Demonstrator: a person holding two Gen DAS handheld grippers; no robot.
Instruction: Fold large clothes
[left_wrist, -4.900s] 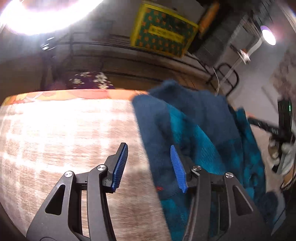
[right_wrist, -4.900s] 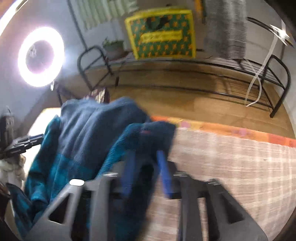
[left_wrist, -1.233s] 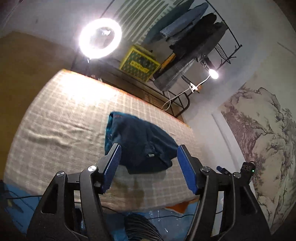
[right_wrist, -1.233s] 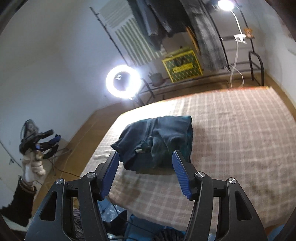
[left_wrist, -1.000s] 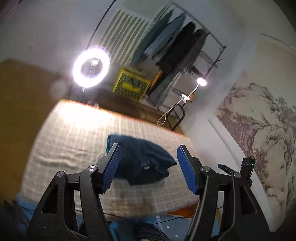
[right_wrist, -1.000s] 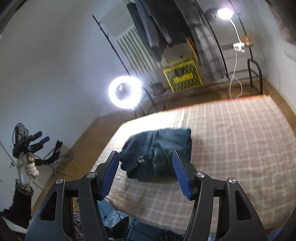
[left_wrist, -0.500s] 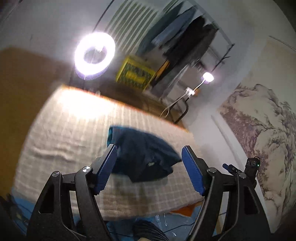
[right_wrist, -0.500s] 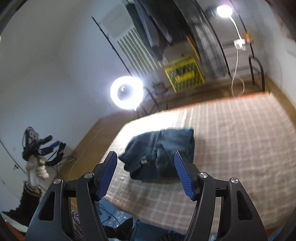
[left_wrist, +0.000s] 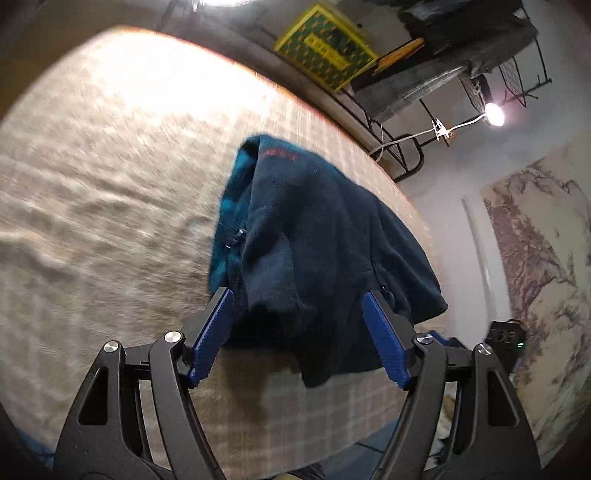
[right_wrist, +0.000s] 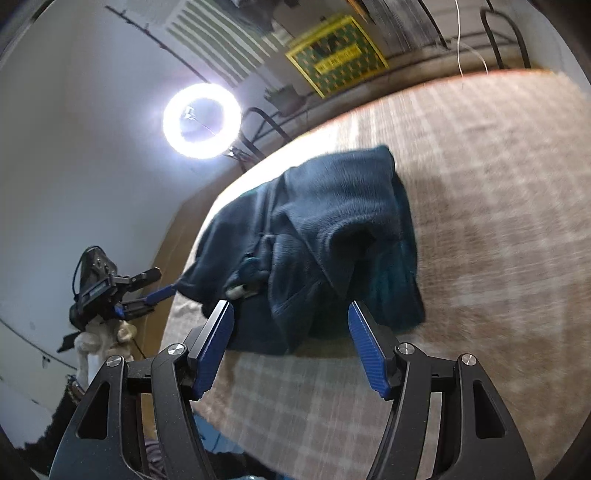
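Both claws, left gripper (left_wrist: 299, 338) and right gripper (right_wrist: 291, 349), gape empty just short of my blue fleece (left_wrist: 325, 240) (bundled on the plaid bedspread (left_wrist: 110, 184)), ready to pinch its near edge.

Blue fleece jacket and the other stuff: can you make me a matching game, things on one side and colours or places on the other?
Things:
1. fleece jacket
2. crate
3. ring light
4. bed cover

Colour or place:
A. glowing white, beside the bed
B. yellow, past the bed's far edge
C. beige checks, under the jacket
D. dark blue, lying bundled on the bed

Pairs: 1-D, 2-B, 3-A, 4-C
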